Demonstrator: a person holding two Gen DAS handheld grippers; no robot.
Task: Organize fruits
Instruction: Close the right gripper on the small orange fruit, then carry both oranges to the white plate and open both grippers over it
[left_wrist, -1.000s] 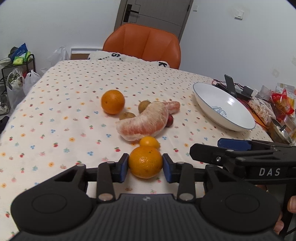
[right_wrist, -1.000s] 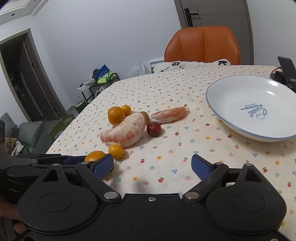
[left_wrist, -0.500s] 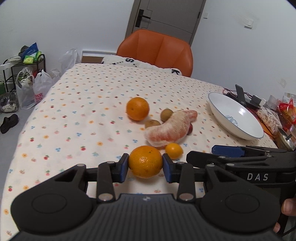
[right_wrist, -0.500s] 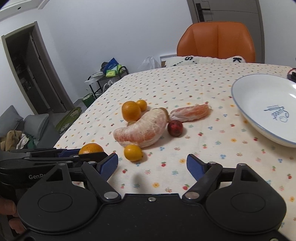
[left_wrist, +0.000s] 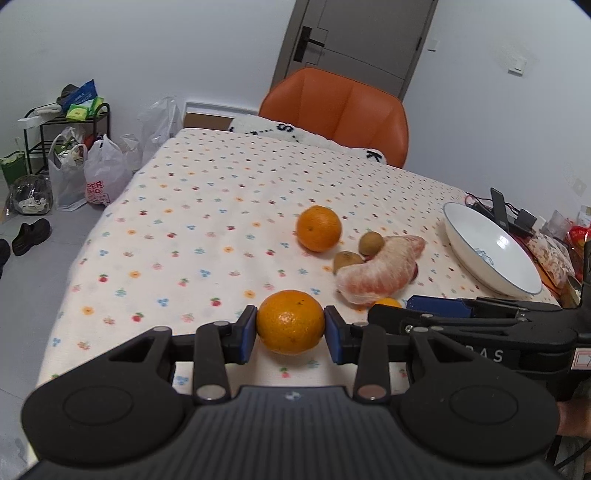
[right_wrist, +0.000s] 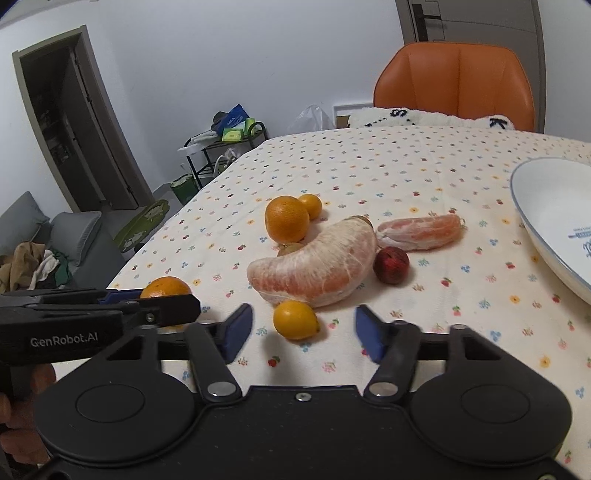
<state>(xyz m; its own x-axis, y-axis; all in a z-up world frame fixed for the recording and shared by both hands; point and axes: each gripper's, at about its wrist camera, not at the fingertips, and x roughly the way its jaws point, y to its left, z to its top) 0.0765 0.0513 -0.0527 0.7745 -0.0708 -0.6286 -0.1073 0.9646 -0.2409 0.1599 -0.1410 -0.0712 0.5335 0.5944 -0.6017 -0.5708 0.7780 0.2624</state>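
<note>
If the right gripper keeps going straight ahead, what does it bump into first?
Most likely the small orange fruit, which sits between the open fingers of the right gripper. Right behind it lies the big peeled segment. Whether the gripper is low enough to touch the fruit is hard to judge.

Table under a cream fruit-dotted cloth (right_wrist: 369, 173); ahead of the right gripper (right_wrist: 303, 326), a small orange (right_wrist: 295, 319), big peeled segment (right_wrist: 314, 269), red fruit (right_wrist: 390, 265), smaller segment (right_wrist: 421, 232), large orange (right_wrist: 287, 218); white bowl (right_wrist: 546, 206) to its right
</note>
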